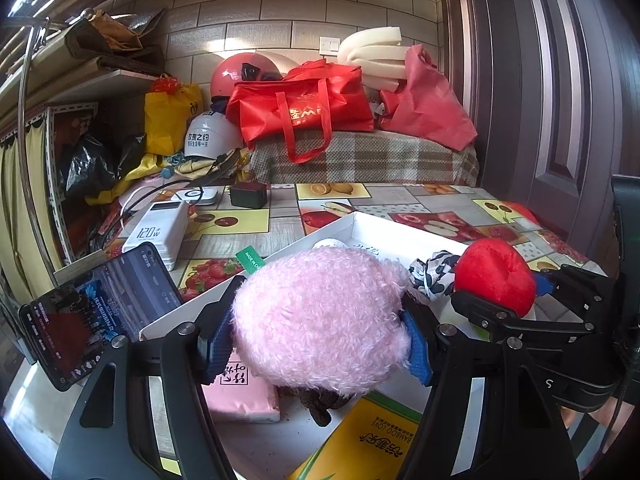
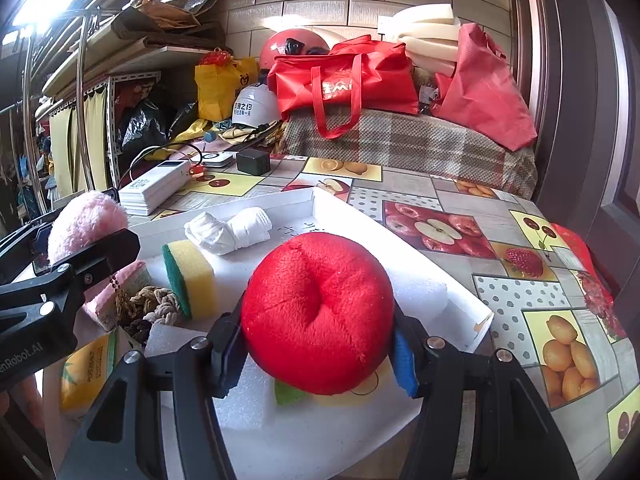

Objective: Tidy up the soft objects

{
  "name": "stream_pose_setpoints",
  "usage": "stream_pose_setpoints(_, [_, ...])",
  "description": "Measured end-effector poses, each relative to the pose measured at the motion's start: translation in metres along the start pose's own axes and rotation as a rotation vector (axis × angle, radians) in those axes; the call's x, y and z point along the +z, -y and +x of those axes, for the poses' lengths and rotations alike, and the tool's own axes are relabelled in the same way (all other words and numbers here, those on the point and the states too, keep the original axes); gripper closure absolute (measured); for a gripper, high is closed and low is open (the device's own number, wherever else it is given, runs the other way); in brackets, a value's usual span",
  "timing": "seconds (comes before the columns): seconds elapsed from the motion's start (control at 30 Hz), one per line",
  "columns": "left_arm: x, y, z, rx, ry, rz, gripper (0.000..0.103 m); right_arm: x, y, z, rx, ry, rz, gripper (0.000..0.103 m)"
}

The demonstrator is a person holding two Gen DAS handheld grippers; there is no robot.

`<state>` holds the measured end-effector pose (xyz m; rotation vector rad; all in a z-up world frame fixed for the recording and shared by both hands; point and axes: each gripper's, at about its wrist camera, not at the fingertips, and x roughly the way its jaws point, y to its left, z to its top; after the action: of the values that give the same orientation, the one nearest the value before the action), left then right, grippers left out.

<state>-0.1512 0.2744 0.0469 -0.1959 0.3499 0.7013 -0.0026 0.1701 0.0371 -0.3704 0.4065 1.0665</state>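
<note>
A table covered by a fruit-print oilcloth (image 2: 460, 200) carries a white tray (image 2: 320, 204) near its middle. To the far left lie a white power bank (image 2: 156, 186), a small black box (image 2: 253, 162) and a flat white device (image 2: 216, 159). A phone (image 1: 96, 312) leans at the near left.

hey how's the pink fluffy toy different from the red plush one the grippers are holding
The pink fluffy toy has long, curly pale fur; the red plush toy has short, smooth bright pile. The red one shows a dimple with stitched seams; the pink one looks plain. Both are rounded and soft, pink in the left gripper, red in the right gripper.
</note>
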Motion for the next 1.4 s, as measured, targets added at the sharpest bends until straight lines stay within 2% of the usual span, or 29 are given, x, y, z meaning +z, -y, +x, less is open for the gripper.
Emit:
stream_pose_setpoints(0.1, [0.0, -0.002, 0.002, 0.019, -0.007, -0.015, 0.031, 0.0, 0.0, -0.002, -0.004, 0.004, 0.001, 0.04])
stream_pose_setpoints(0.17, [0.0, -0.004, 0.002, 0.04, -0.008, -0.025, 0.022, 0.0, 0.001, -0.002, -0.004, 0.007, 0.006, 0.032])
stream_pose_setpoints(0.2, [-0.001, -0.004, 0.002, 0.055, -0.003, -0.028, 0.011, 0.0, 0.002, -0.003, -0.008, 0.011, 0.011, 0.018])
stream_pose_setpoints(0.23, [-0.001, -0.004, -0.001, 0.072, 0.011, -0.03, 0.004, 0.0, 0.002, -0.004, -0.01, 0.017, 0.015, 0.013])
stream_pose_setpoints(0.27, [-0.001, -0.004, -0.004, 0.082, 0.032, -0.03, 0.002, 0.0, 0.003, -0.005, -0.011, 0.024, 0.019, 0.012])
stream_pose_setpoints(0.33, [-0.002, 0.0, -0.009, 0.089, 0.06, -0.015, 0.0, 0.0, 0.003, -0.007, -0.021, 0.034, 0.025, 0.0])
stream_pose_setpoints(0.43, [-0.002, 0.004, -0.012, 0.098, 0.08, 0.009, 0.0, 0.0, 0.005, -0.01, -0.032, 0.051, 0.036, 0.0])
stream_pose_setpoints(0.77, [-0.003, -0.002, -0.02, 0.111, 0.115, -0.005, 0.0, -0.001, 0.01, -0.014, -0.055, 0.079, 0.073, 0.0])
stream_pose_setpoints(1.03, [-0.005, -0.002, -0.027, 0.1, 0.127, -0.026, 0.0, -0.007, 0.017, -0.036, -0.138, 0.181, 0.127, 0.0])
stream_pose_setpoints(1.2, [-0.01, 0.011, -0.038, 0.086, 0.124, 0.002, 0.0, -0.012, 0.022, -0.042, -0.13, 0.162, 0.147, 0.0])
stream_pose_setpoints(1.4, [-0.018, 0.023, -0.052, 0.061, 0.104, 0.012, 0.0, -0.024, 0.016, -0.062, -0.122, 0.17, 0.107, 0.0])
